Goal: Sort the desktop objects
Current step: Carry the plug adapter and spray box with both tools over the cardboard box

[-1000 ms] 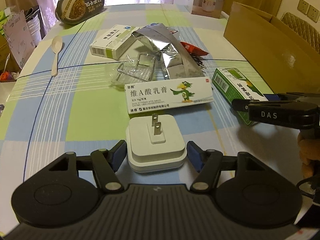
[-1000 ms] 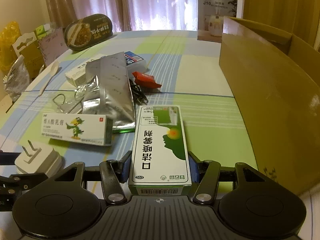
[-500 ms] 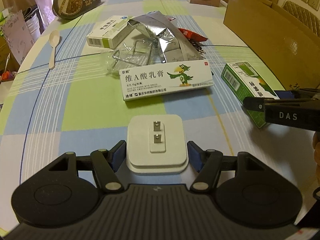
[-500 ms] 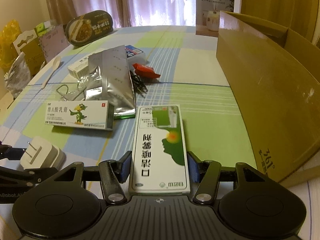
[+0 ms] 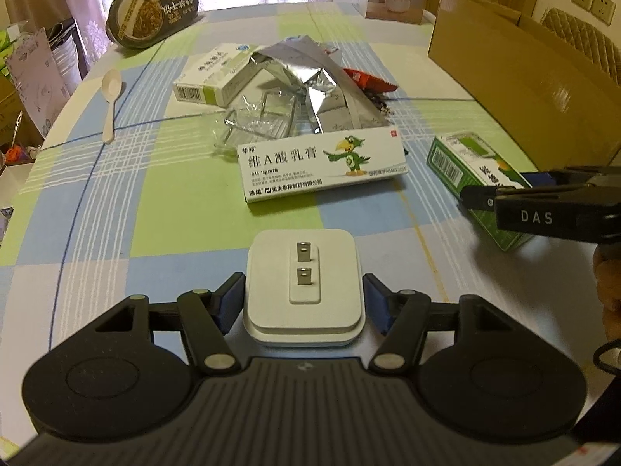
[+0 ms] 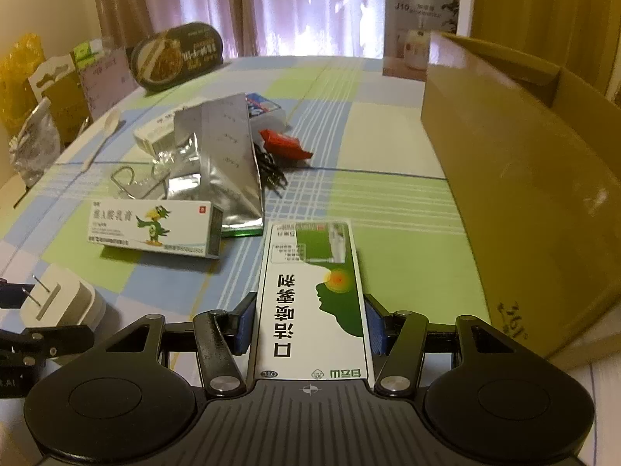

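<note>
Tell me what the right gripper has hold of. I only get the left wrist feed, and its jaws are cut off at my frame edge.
Observer: The right gripper has its jaws closed on both long sides of the green-and-white medicine box, at the box's near end.
Operator: Any landmark on the cardboard box near it?
Observer: Yes, there is dark handwriting low on the cardboard box wall, at its near corner, to the right of the gripper.
Operator: What's behind the foil bag?
Observer: A small blue-and-white packet lies just beyond the foil bag.
</note>
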`<state>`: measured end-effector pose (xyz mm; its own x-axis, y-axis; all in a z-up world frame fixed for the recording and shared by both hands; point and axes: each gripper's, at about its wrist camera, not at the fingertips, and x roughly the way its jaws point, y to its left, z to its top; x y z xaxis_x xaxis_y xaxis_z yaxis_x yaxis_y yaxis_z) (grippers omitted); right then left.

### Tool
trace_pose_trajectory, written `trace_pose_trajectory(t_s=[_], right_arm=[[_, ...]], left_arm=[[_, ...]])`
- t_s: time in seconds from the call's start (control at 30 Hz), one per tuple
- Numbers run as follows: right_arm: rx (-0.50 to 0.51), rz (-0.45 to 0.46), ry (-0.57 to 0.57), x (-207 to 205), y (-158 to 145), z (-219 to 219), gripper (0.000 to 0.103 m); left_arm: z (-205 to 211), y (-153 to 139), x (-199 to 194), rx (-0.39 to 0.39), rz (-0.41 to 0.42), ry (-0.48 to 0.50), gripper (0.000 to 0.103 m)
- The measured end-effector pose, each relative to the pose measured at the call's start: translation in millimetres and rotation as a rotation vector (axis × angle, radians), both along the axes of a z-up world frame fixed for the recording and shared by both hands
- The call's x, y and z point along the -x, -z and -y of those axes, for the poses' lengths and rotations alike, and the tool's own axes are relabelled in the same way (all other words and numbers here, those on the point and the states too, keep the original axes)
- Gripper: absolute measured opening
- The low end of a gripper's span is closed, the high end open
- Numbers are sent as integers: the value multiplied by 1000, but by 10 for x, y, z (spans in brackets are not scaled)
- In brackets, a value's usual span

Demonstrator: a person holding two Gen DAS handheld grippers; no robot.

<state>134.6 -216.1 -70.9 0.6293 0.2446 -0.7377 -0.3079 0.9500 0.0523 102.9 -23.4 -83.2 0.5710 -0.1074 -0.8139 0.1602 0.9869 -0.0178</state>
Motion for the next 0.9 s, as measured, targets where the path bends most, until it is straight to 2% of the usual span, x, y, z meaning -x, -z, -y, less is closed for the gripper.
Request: trace_pose_trajectory(t_s=[0.53, 0.9], right_arm=[[-25, 116, 30, 511, -636, 222, 52], [-40, 283, 69, 525, -1321, 551, 52]], left_arm=[[173, -504, 274, 24, 91, 28, 60], [621, -926, 145, 41, 167, 135, 60]])
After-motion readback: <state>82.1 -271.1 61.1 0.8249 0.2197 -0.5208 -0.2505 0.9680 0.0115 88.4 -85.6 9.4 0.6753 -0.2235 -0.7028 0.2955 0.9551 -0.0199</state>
